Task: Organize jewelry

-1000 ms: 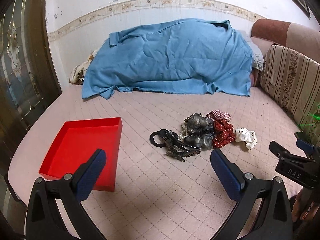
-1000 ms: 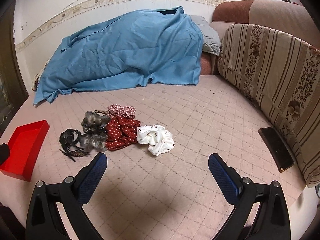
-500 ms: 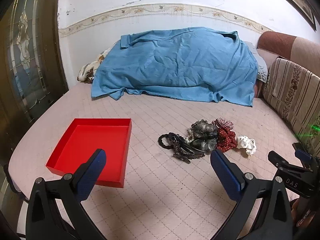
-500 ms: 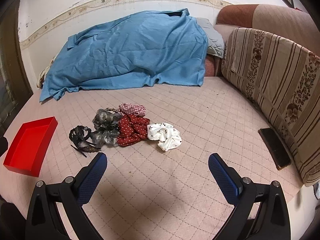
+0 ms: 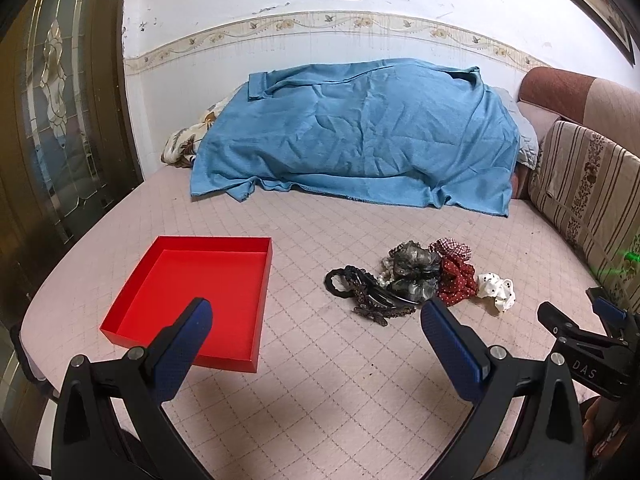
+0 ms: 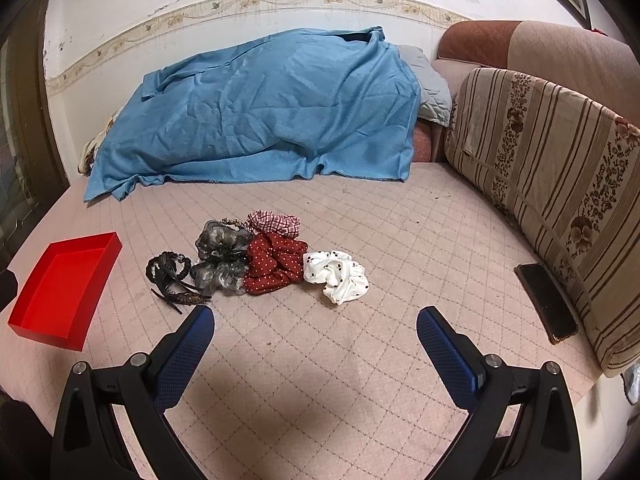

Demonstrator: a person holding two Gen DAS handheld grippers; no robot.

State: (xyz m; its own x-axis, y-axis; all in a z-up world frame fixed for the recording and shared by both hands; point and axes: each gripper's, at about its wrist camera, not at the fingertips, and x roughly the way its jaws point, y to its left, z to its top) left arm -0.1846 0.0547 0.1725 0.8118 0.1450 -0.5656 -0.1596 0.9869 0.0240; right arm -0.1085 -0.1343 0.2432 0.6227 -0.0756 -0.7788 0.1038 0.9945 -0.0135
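Note:
A heap of hair accessories lies on the pink quilted bed (image 5: 320,384): a black hair tie and clip (image 5: 360,292), a grey scrunchie (image 5: 414,270), a red dotted scrunchie (image 5: 456,282), a checked scrunchie (image 6: 274,222) and a white dotted scrunchie (image 5: 496,288) (image 6: 338,276). An empty red tray (image 5: 196,296) (image 6: 60,288) sits left of the heap. My left gripper (image 5: 316,320) hangs open above the bed, short of the tray and heap. My right gripper (image 6: 316,324) is open too, near the front of the heap, holding nothing.
A blue blanket (image 5: 360,136) covers a mound at the back of the bed. A striped cushion (image 6: 552,184) lines the right side, with a dark phone (image 6: 546,302) lying beside it. A glass-panelled door (image 5: 52,120) stands at the left.
Both grippers have drawn back and risen, so the heap and the tray look smaller and farther off. Nothing on the bed has moved.

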